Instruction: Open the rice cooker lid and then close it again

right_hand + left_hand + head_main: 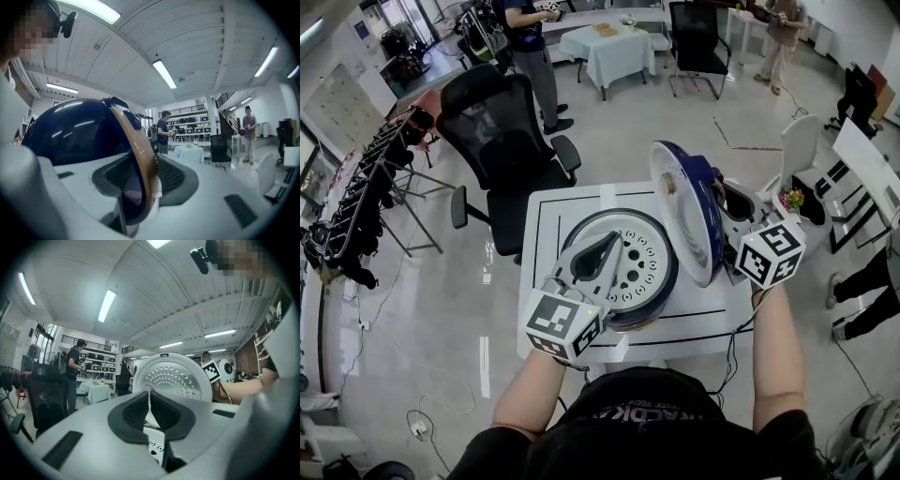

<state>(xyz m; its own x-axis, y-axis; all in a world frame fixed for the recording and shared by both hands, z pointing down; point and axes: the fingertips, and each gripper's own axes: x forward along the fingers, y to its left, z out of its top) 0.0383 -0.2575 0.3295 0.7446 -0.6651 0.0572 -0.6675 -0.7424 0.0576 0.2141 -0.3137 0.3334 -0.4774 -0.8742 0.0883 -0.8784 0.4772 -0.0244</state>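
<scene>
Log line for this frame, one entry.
lid: open, upright | right gripper: shut on lid rim | left gripper: shut, empty, over cooker base

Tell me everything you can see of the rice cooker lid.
The rice cooker lid stands open, nearly upright, at the right side of the cooker body. Its domed outer shell is glossy dark blue, edged by a tan band; the inner face is a pale, round plate dotted with small dimples. The right gripper is shut on its rim, one jaw on each face.
</scene>
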